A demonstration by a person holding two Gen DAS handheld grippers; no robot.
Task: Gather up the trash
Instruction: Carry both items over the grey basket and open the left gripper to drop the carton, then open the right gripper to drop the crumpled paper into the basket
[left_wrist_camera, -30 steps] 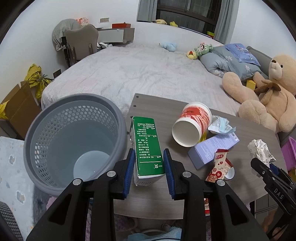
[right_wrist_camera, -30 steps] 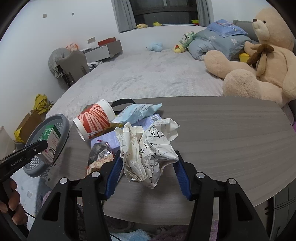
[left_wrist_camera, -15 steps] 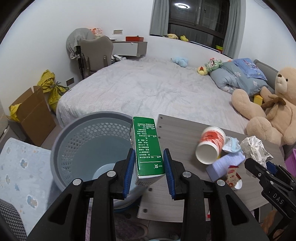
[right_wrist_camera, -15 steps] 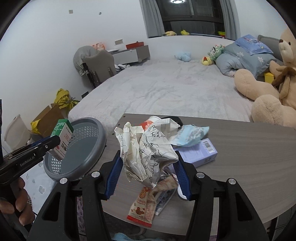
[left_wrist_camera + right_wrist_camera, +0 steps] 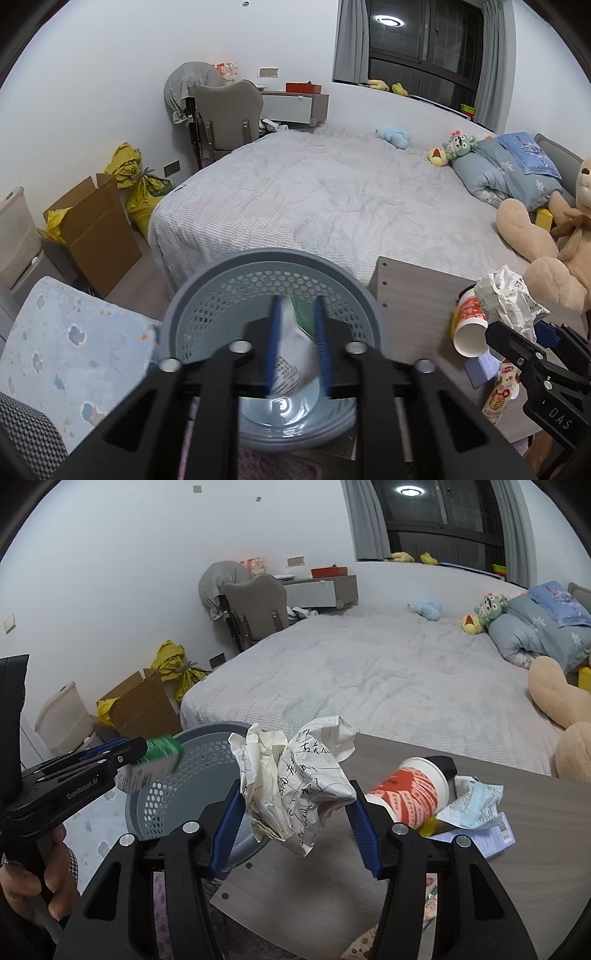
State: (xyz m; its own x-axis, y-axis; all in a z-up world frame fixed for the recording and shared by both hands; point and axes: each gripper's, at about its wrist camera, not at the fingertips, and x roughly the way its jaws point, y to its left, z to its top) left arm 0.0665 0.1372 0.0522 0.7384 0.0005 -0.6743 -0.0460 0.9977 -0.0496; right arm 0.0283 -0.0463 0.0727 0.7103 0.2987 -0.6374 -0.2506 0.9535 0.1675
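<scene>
The green-and-white carton (image 5: 295, 332), blurred, sits between the left gripper (image 5: 297, 347) pads over the gray perforated wastebasket (image 5: 221, 295), long axis running toward twelve o'clock and tipped down into the basket; the jaws are clamped narrowly on it. At three o'clock, the right gripper (image 5: 295, 823) clamps a crumpled written paper ball (image 5: 295, 775) above the wooden table (image 5: 406, 886) edge. A red-patterned paper cup (image 5: 410, 794) lies on its side nearby.
</scene>
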